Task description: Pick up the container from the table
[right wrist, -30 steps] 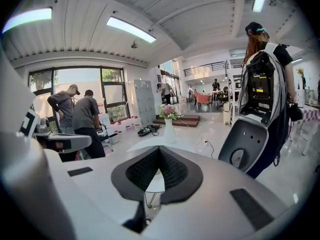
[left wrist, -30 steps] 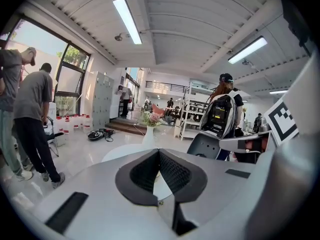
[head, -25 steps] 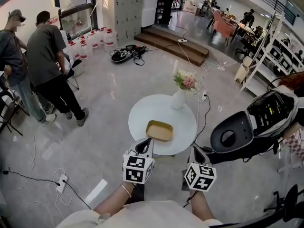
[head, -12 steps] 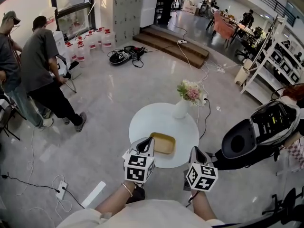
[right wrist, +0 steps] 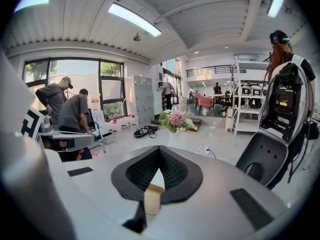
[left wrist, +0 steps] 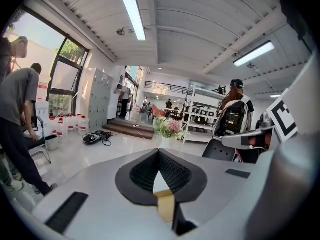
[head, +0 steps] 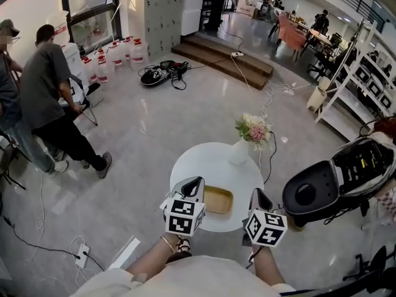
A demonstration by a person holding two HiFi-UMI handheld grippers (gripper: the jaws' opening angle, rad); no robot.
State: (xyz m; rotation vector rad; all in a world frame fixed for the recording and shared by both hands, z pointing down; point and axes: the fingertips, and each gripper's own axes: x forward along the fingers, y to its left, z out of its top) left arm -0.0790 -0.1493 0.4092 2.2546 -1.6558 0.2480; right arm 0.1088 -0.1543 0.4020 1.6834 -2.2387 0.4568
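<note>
Approach step: left gripper (head: 193,183) and right gripper (head: 259,195), fingers closed on nothing, flank the shallow tan rectangular container (head: 218,199) on the round white table (head: 204,163). Next: open the fingers and grasp its rim.

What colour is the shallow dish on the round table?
Tan, yellowish brown. The shallow rectangular container on the round white table shows best in the head view.

The left hand-held gripper (left wrist: 159,153) is seen with jaws closed together. Through the gap below their tips, a strip of white worktop (left wrist: 162,181) and the tan container (left wrist: 165,206) are glimpsed — flowers (left wrist: 169,127) stand beyond.
</note>
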